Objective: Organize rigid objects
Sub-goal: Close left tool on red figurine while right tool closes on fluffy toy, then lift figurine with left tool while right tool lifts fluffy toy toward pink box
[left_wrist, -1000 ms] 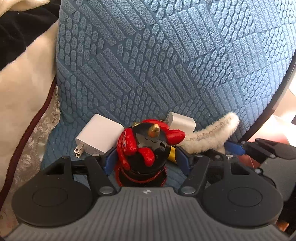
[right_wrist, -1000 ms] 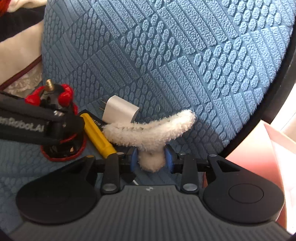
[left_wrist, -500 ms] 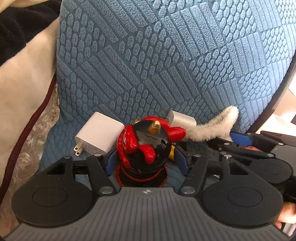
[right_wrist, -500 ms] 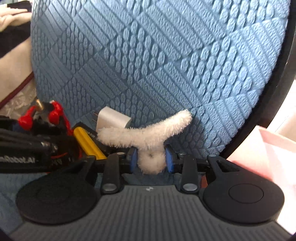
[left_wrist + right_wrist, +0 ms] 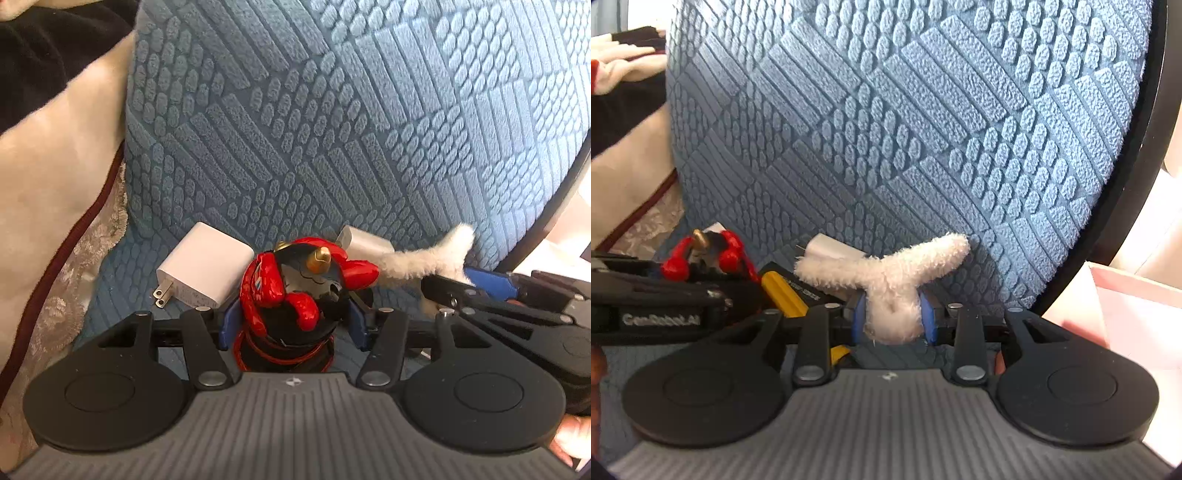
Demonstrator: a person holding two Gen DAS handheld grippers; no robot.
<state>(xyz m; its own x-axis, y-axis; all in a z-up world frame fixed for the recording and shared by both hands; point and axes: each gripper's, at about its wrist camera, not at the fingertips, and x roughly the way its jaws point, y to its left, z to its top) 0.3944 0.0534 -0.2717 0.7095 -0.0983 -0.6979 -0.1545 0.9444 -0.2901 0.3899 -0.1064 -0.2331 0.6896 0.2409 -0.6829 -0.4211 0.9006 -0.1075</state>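
The red-and-black figurine sits low in the centre of your left-wrist frame, clamped between the blue pads of your left gripper. Behind it lie a white charger and a second one — both on the blue textured cushion. Your right gripper is closed on a fluffy white piece, beside a yellow tool.

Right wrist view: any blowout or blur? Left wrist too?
Right wrist view: right edge beside the pink box is blown out to white; the fuzzy white toy and blue cushion are sharp. Left wrist view: glare at the right edge, specular highlights on the red and black figurine, heavy fisheye bending of the cushion pattern.
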